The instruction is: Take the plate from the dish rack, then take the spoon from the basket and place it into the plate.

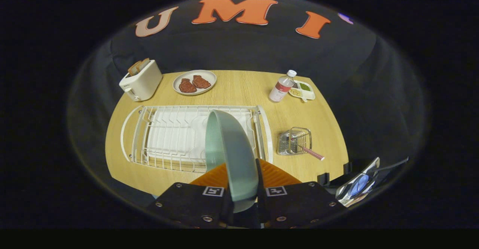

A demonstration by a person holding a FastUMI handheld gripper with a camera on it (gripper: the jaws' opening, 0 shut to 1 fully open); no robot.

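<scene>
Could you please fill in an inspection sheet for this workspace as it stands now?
Surface: light wooden table, bare patches between items.
Job's things: green plate held on edge between the fingers, over the white dish rack; pink-handled spoon leaning out of the wire basket beside the rack.
Clutter: toaster with bread; white plate of meat; water bottle; small divided tray of food beyond the bottle.
Grippers: tool shut on the green plate, both fingers pressing its sides.
Cables: nothing seen.
Surroundings: black cloth wall behind the table; a shiny clipped device at the table's near corner.
</scene>
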